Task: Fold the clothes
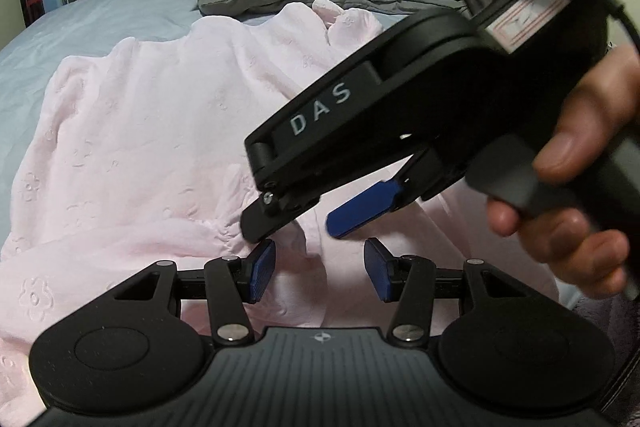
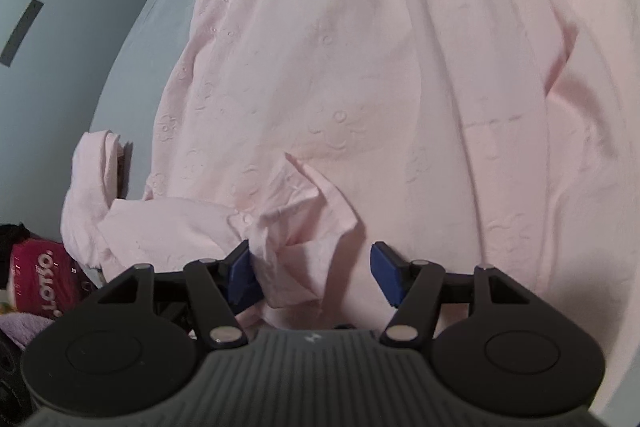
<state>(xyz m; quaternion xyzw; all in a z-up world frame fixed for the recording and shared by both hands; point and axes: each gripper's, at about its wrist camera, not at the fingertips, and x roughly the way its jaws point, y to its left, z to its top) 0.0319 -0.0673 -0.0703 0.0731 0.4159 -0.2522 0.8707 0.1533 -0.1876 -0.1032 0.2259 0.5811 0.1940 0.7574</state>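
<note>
While one pink shirt (image 2: 360, 67) lies on the bed (image 1: 100, 15), two grippers' fingers (image 1: 262, 275) (image 2: 242, 277) stand spread.

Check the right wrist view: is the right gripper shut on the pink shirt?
No. The right gripper stands open, its blue pads apart, with a bunched fold of the pink shirt lying between them unclamped.

pale pink embroidered cotton shirt (image 1: 160, 131): right part hidden behind the black right gripper (image 1: 316, 223) body, lower edge cut off by frame. hand (image 1: 580, 195) motion-blurred, cut at right edge. red printed package (image 2: 40, 279) partly behind gripper housing, lettering only partly legible.
</note>
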